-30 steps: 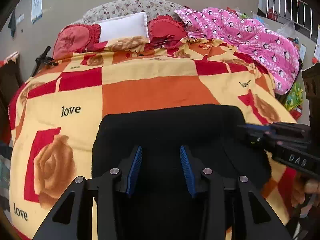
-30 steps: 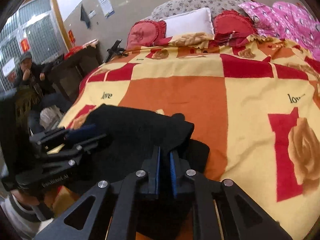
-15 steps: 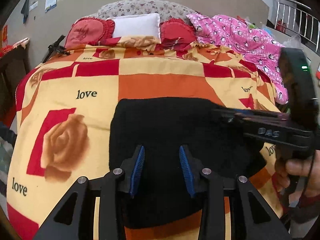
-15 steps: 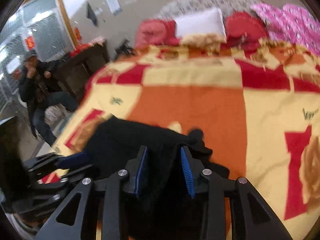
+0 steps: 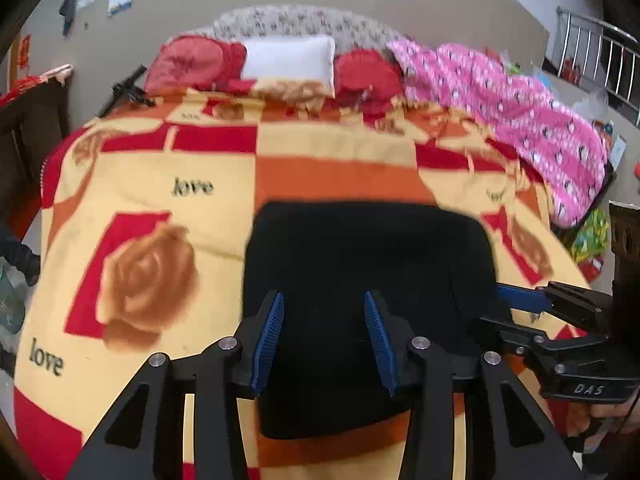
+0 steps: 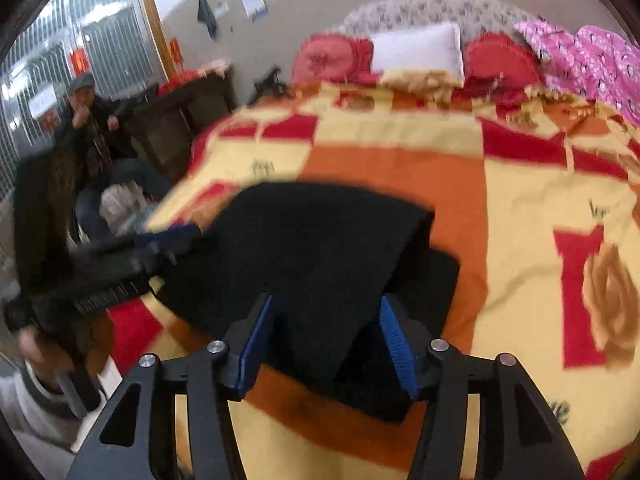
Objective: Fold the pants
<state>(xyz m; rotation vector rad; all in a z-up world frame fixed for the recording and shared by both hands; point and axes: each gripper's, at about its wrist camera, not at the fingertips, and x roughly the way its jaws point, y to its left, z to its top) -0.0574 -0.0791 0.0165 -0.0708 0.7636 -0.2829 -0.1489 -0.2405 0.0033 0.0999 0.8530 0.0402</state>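
Note:
The black pants (image 5: 360, 264) lie folded in a rough rectangle on the orange, yellow and red blanket (image 5: 160, 208), near the bed's front edge. In the right wrist view the pants (image 6: 312, 248) show an upper folded layer over a lower one. My left gripper (image 5: 324, 320) is open above the near edge of the pants, holding nothing. My right gripper (image 6: 326, 332) is open over the pants' near right part, holding nothing. It also shows in the left wrist view (image 5: 520, 304), at the right edge of the pants.
Red cushions (image 5: 200, 60) and a white pillow (image 5: 288, 58) lie at the headboard. A pink quilt (image 5: 520, 120) is heaped at the far right. A seated person (image 6: 92, 120) and dark furniture (image 6: 180, 120) are left of the bed.
My right gripper was shut on the pants' fold one second ago; it has opened and let the cloth go. Both grippers have pulled back a little. The pants now lie flat.

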